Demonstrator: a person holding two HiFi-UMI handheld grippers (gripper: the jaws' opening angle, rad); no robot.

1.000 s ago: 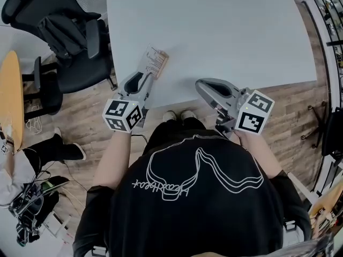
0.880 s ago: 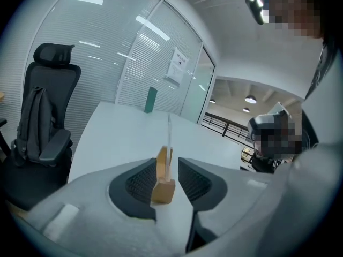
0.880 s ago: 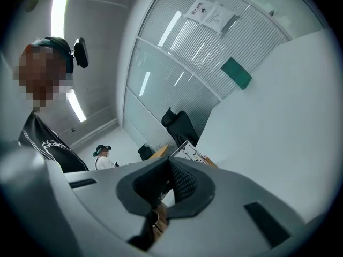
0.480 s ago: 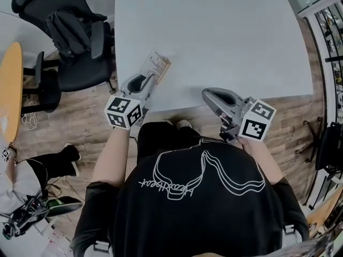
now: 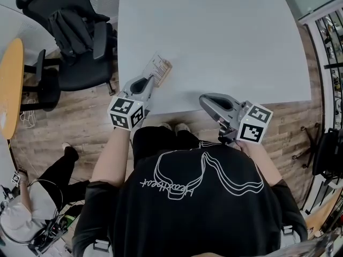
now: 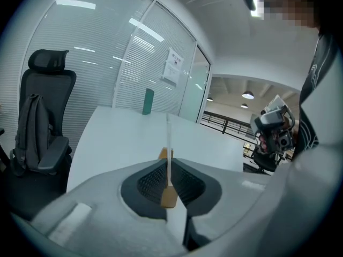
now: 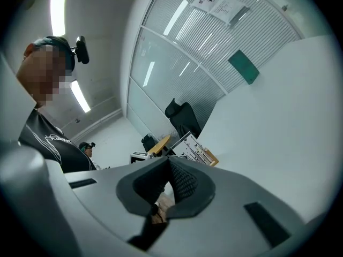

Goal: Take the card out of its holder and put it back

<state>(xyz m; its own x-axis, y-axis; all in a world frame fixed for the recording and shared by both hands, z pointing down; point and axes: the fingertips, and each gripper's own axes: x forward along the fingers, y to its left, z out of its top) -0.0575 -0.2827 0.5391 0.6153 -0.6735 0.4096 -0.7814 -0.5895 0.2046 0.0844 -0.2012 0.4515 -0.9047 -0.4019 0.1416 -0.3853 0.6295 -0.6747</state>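
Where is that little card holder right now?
In the head view the card holder is at the near-left edge of the white table, clamped in the left gripper, whose jaws have just been closing on it.

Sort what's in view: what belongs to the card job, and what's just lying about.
Job:
- card holder with its card
- left gripper, whose fingers have just been closing and now pinch the holder's edge
- right gripper, empty
- white table

Lying about:
- office chair with a backpack on it
- round wooden table
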